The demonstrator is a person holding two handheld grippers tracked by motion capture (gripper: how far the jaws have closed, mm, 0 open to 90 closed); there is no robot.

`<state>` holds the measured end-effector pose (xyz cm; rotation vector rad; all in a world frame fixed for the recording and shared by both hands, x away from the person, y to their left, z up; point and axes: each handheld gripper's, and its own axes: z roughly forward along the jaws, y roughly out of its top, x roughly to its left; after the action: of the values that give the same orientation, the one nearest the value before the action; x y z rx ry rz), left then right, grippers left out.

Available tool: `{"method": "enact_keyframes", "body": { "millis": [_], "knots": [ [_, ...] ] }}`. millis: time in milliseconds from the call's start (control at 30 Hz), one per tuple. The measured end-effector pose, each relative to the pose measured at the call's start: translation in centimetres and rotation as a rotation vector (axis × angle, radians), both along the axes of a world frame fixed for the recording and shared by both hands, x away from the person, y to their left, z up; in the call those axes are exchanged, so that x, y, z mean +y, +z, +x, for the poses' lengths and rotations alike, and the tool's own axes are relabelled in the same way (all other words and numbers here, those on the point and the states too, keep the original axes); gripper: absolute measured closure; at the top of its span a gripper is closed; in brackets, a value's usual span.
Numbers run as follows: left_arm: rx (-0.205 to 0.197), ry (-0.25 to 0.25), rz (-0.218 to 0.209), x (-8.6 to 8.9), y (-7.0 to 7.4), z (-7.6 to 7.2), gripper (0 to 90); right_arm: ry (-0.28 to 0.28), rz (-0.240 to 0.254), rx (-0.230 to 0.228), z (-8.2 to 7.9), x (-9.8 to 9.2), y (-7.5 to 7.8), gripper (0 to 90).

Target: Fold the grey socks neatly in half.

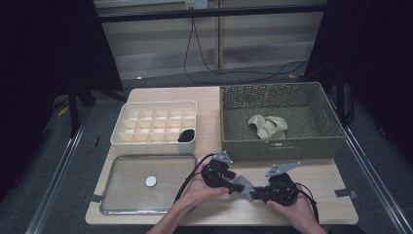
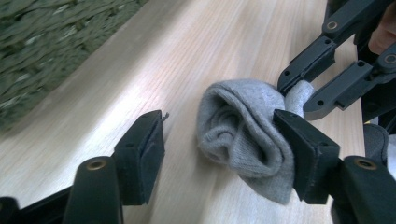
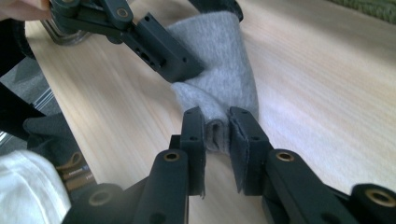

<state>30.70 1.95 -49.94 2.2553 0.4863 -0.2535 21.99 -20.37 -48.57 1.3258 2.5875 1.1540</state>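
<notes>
A grey sock (image 1: 245, 186) lies bunched on the wooden table near its front edge, between my two grippers. My right gripper (image 3: 217, 123) is shut on one narrow end of the sock (image 3: 219, 70). In the left gripper view the sock (image 2: 238, 126) rests against the right-hand jaw, while the other jaw stands well apart from it on bare wood, so my left gripper (image 2: 217, 126) is open around it. The right gripper (image 2: 299, 93) shows there pinching the sock's far end. In the high view the left gripper (image 1: 237, 184) and the right gripper (image 1: 253, 191) meet tip to tip.
A woven basket (image 1: 280, 146) at the back right holds beige socks (image 1: 267, 126). A white divided box (image 1: 151, 145) at the back left has a black rolled sock (image 1: 186, 135) in one cell. A metal tray (image 1: 126, 190) with a small white disc (image 1: 151, 181) lies front left.
</notes>
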Motion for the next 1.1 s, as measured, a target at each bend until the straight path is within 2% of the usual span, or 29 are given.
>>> {"method": "enact_keyframes", "body": {
  "millis": [67,100,200,267,300,367,533,633,700,733,767,800,833,967,1033,1100],
  "knots": [
    [0.002,-0.006,-0.008,-0.2,0.0,-0.1,34.1,-0.003,0.0,0.005,-0.2,-0.2,-0.1,76.2],
    [0.002,-0.02,0.006,-0.2,0.0,-0.1,34.1,0.001,-0.005,0.001,-0.3,-0.2,-0.2,76.2],
    [0.005,-0.034,0.009,-0.3,0.1,-0.1,35.0,-0.001,-0.008,0.0,-0.4,-0.3,-0.3,76.1],
    [0.008,-0.039,-0.009,-0.4,-0.1,-0.1,35.9,0.003,-0.007,0.002,-0.4,-0.3,-0.3,76.0],
    [0.008,-0.035,0.006,-0.4,0.0,-0.1,36.4,0.006,-0.008,0.004,-0.3,-0.3,-0.3,76.0],
    [0.033,-0.051,-0.03,-0.4,-0.2,-0.2,40.0,0.01,-0.015,0.001,-0.3,-0.3,-0.3,76.0],
    [0.056,-0.07,-0.033,-0.4,-0.2,-0.2,44.0,0.009,-0.011,0.0,-0.2,-0.3,-0.4,75.7],
    [0.071,-0.074,-0.027,-0.4,-0.2,-0.3,44.6,0.007,-0.003,-0.01,-0.1,-0.3,-0.5,75.4],
    [0.094,-0.103,-0.009,-0.6,0.0,-0.4,44.7,0.001,0.001,-0.011,-0.1,-0.2,-0.6,75.1],
    [0.093,-0.111,-0.002,-0.7,0.0,-0.6,44.7,-0.001,-0.002,-0.01,-0.1,-0.2,-0.7,75.0],
    [0.064,-0.12,0.019,-0.8,0.2,-0.8,45.7,0.001,-0.003,-0.01,0.0,-0.2,-0.8,74.9],
    [0.054,-0.119,0.037,-0.9,0.3,-0.9,47.0,-0.002,0.001,-0.004,0.1,-0.1,-0.8,74.8],
    [0.077,-0.095,0.015,-1.0,0.2,-1.0,48.4,0.0,0.006,0.0,0.2,-0.1,-0.9,74.8],
    [0.153,-0.091,-0.031,-0.2,-0.2,-0.1,55.7,0.002,-0.007,-0.005,0.2,-0.1,-0.8,74.4],
    [0.169,-0.083,-0.045,-0.2,-0.2,-0.1,57.1,0.004,-0.009,-0.007,0.2,-0.1,-0.9,74.3],
    [0.169,-0.09,-0.061,-0.1,-0.2,0.0,58.3,0.008,-0.003,-0.01,0.2,-0.1,-0.9,74.2]
  ]
}}
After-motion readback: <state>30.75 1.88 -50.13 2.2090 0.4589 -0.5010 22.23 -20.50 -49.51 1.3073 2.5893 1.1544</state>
